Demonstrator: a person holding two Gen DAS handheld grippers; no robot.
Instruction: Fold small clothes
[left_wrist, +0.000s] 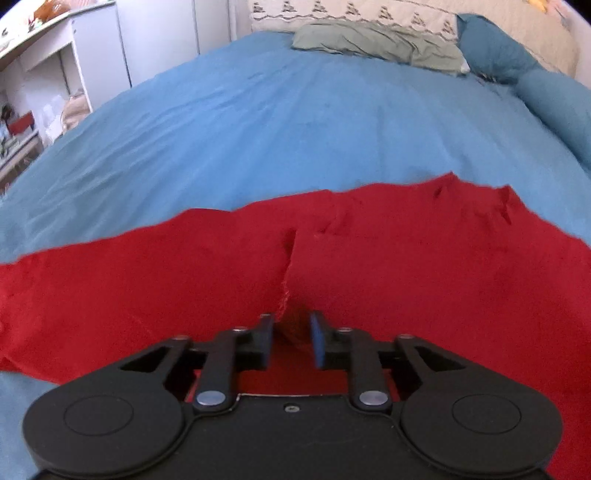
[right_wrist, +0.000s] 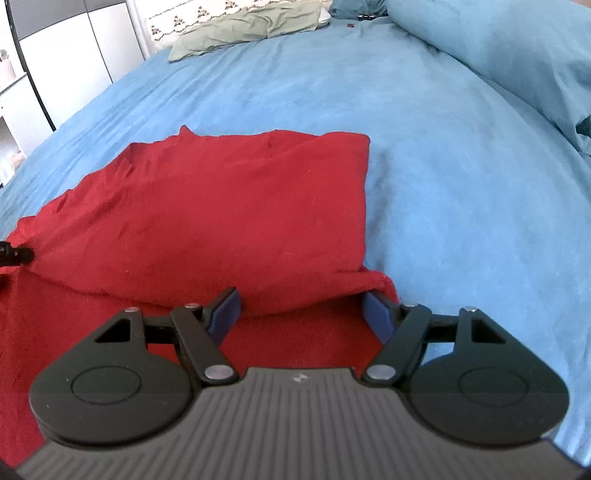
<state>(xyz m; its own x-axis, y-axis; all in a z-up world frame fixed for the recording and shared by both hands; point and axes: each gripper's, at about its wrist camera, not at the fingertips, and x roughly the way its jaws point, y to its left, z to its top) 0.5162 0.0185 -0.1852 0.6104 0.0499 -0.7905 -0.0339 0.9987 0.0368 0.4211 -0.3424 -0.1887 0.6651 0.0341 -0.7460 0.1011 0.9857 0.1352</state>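
Note:
A red garment (left_wrist: 406, 266) lies spread on the blue bed cover (left_wrist: 295, 129). My left gripper (left_wrist: 291, 339) sits low over it with a ridge of red cloth between its blue pads, jaws narrowly apart around the fold. In the right wrist view the red garment (right_wrist: 221, 206) is partly folded over, its right edge straight. My right gripper (right_wrist: 301, 314) is open wide at the garment's near right corner, with the folded edge between its fingers. The tip of the left gripper (right_wrist: 14, 254) shows at the far left edge.
A green cloth (left_wrist: 380, 46) lies at the head of the bed by a patterned pillow (left_wrist: 351, 14). A teal duvet roll (left_wrist: 546, 92) runs along the right side. White furniture and shelves (left_wrist: 55, 74) stand left of the bed.

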